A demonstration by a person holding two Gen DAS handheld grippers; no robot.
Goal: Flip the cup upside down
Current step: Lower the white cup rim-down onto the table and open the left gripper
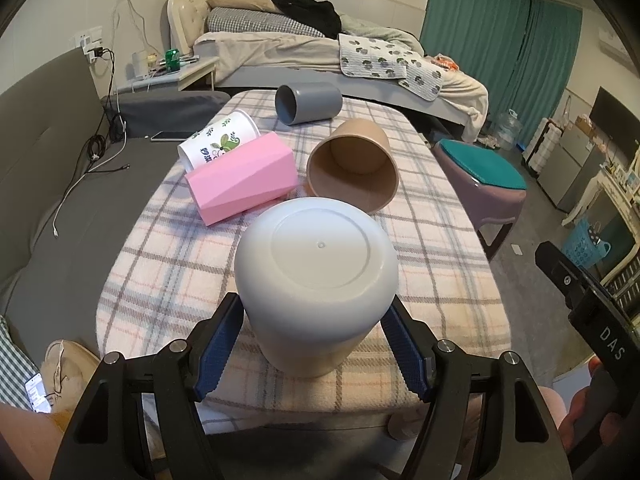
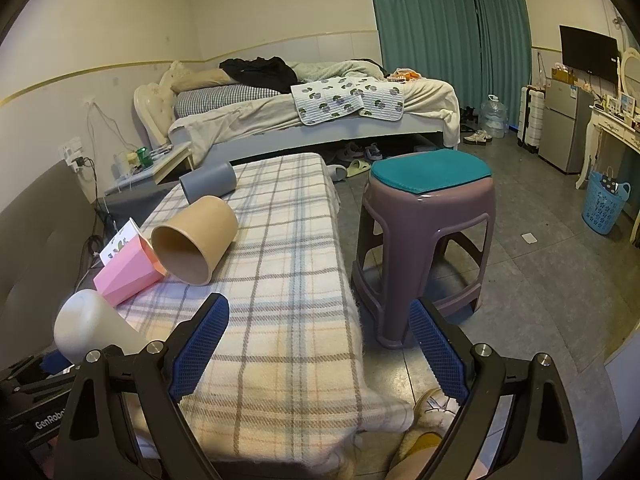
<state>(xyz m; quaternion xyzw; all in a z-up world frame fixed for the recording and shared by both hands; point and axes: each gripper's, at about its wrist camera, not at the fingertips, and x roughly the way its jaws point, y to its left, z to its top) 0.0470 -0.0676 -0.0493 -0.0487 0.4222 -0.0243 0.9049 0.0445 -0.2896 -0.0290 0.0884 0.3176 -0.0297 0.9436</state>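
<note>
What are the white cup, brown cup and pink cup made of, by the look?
White cup: likely matte plastic; its base shows a moulded ring and a small centre nub. Brown cup: looks like kraft paper, dull and fibrous-toned, with a thin wall at the mouth. Pink cup: probably hard plastic, with flat angular facets and a soft sheen, though glazed ceramic can't be excluded.

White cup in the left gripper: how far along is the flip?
Done: the white cup shows its base toward the camera, so it is turned. In hand: the left gripper clamps it above the plaid cloth; whether it rests there is unclear. Left: release. The right gripper is open, empty.
</note>
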